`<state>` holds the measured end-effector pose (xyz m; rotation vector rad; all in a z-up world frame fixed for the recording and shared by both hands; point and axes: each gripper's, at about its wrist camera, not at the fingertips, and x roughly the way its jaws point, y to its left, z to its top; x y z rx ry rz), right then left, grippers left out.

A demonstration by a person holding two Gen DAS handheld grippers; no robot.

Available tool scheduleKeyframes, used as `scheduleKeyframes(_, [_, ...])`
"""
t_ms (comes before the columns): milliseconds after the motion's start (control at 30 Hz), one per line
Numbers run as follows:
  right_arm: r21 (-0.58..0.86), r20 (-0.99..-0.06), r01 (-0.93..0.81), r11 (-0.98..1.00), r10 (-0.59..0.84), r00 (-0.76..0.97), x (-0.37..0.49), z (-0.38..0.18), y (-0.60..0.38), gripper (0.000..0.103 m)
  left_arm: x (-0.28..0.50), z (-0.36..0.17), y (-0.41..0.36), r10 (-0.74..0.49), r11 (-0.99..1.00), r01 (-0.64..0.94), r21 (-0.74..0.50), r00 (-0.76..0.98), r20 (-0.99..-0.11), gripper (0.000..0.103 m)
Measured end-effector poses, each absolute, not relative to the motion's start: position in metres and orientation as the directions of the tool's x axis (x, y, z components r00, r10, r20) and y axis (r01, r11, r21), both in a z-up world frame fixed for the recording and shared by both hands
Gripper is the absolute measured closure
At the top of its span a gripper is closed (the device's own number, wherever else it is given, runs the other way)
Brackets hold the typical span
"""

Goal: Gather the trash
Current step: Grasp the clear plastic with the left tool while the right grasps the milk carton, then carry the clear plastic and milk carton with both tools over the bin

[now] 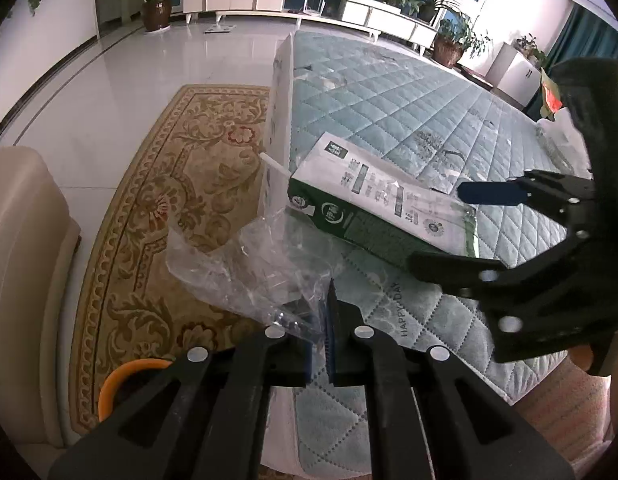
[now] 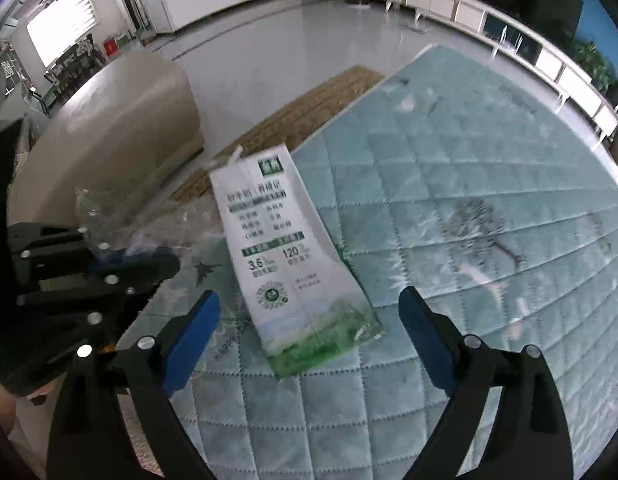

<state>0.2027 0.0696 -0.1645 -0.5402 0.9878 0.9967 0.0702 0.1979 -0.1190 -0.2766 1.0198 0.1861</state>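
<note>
Pinching a crumpled sheet of clear plastic wrap (image 1: 245, 264), the left gripper (image 1: 323, 332) has its blue-padded jaws drawn fully together, the film bunched between the pads and billowing out ahead and to the left of them. Beside it, the right gripper (image 2: 309, 328) stands with its jaws spread wide, one blue pad (image 2: 193, 332) on either side of the near end of a flattened milk carton (image 2: 289, 260); the pads do not press on it. The carton is a slim rectangular pack of glossy printed card, white on its broad face with green print and a green meadow band at the near end, dark green along its narrow side, and a white straw (image 1: 274, 162) juts from its far end. It lies flat on a quilted pale-teal pad (image 2: 469, 184) stitched in a diamond pattern, just ahead of both tools. Only the left wrist view shows the carton's dark side, an orange ring (image 1: 121, 376) at lower left below the gripper, an upright white panel (image 1: 280, 96) beyond the carton, and a patterned beige rug (image 1: 181, 184) with floral scrollwork on the left. Only the right wrist view shows the carton's printed face head-on. Both views show a smooth cream cushioned seat (image 2: 109, 128) off to the left; farther out lie a glossy white tiled floor (image 1: 149, 64), a long low white cabinet (image 1: 309, 4) and potted plants (image 1: 453, 40).
</note>
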Motion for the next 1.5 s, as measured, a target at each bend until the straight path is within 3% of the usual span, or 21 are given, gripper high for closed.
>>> scheduleKeyframes(67, [0.055, -0.886, -0.891, 0.451, 0.434, 0.164, 0.201, -0.169, 0.072, 0.040, 0.072, -0.120, 0.198, 0.026, 0.950, -0.281, -0.138, 0.510, -0.860, 0.094])
scheduleKeyframes(167, [0.032, -0.879, -0.897, 0.441, 0.440, 0.185, 0.196, -0.168, 0.070, 0.041, 0.074, -0.122, 0.198, 0.025, 0.950, -0.282, -0.138, 0.506, -0.862, 0.094])
scheduleKeyframes(367, [0.125, -0.852, -0.878, 0.462, 0.504, 0.144, 0.194, -0.155, 0.059, 0.043, 0.075, -0.123, 0.197, 0.024, 0.950, -0.281, -0.139, 0.507, -0.861, 0.094])
scheduleKeyframes(833, [0.104, -0.831, -0.929, 0.356, 0.544, 0.116, 0.125, -0.131, 0.086, 0.045, 0.020, -0.111, 0.216, 0.067, 0.927, -0.348, -0.140, 0.520, -0.852, 0.094])
scheduleKeyframes(1500, [0.072, -0.913, -0.994, 0.081, 0.407, -0.033, -0.013, -0.184, 0.201, 0.045, -0.123, -0.167, 0.301, 0.134, 0.783, -0.603, -0.153, 0.404, -0.905, 0.094])
